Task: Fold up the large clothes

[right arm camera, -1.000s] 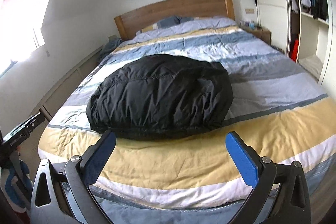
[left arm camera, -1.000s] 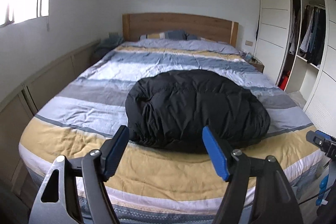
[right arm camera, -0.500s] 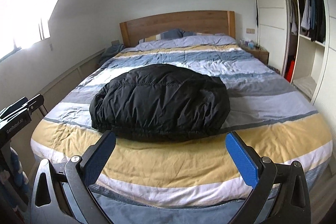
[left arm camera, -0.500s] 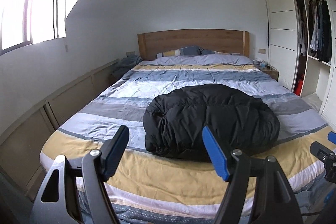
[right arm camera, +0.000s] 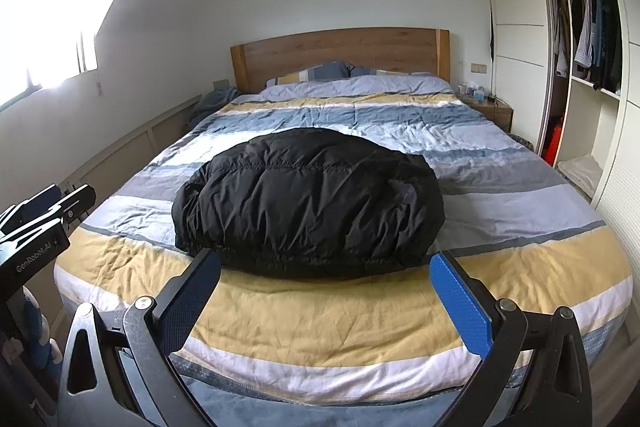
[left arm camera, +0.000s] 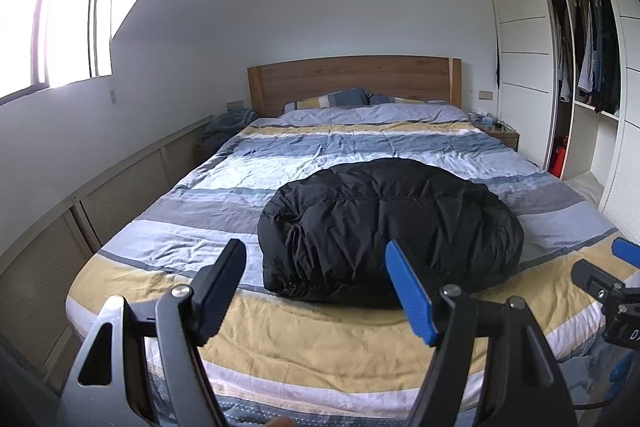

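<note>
Left gripper [left arm camera: 316, 293], seen from its own wrist camera, stands with its black and blue pads well apart and nothing between them, held off the foot of the bed above the yellow band of the striped blue, grey and yellow duvet [left arm camera: 304, 339]. Beyond it the black puffy quilted jacket [left arm camera: 390, 231] lies as a compact rounded bundle in the middle of the bed's lower half, well apart from the pads. From the right wrist view, the right gripper [right arm camera: 324, 291] is also spread wide and empty, short of the jacket [right arm camera: 308, 199], whose gathered hem faces the camera. Judging by the tidy bundle and both empty claws, the fold looks finished or nearly so; any next move would call for reaching in to the near hem.
</note>
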The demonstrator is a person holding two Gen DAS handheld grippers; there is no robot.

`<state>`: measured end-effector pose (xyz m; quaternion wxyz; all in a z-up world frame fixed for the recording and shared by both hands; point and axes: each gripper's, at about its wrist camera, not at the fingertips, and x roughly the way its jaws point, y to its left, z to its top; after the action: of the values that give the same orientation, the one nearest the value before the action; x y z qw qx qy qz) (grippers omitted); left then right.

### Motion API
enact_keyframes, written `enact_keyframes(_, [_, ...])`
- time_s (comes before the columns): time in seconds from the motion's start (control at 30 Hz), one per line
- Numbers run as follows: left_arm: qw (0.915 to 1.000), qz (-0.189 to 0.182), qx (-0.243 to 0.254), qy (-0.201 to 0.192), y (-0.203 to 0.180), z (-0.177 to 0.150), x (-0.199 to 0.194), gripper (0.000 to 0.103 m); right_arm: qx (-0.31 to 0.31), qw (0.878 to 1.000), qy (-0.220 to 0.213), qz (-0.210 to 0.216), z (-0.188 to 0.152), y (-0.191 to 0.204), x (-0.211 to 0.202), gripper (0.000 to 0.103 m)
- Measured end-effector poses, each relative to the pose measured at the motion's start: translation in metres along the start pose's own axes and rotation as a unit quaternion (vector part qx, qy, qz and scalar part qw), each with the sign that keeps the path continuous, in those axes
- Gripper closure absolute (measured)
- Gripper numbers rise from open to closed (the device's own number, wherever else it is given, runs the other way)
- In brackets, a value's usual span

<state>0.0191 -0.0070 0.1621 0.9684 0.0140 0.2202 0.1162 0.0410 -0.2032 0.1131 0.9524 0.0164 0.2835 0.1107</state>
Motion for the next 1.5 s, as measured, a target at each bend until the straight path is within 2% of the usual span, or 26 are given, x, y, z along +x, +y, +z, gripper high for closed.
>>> enact_keyframes(0.77, [0.9996, -0.015, -0.004, 0.024, 0.006, -0.01, 0.027, 0.032, -0.003, 1.0, 0.012, -0.007, -0.003, 0.002, 0.022, 0.0])
enact_keyframes(1.5, [0.9989, -0.004, 0.012, 0.046, 0.0, -0.022, 0.044, 0.032, -0.012, 0.999, 0.027, -0.029, -0.008, -0.005, 0.032, 0.0])
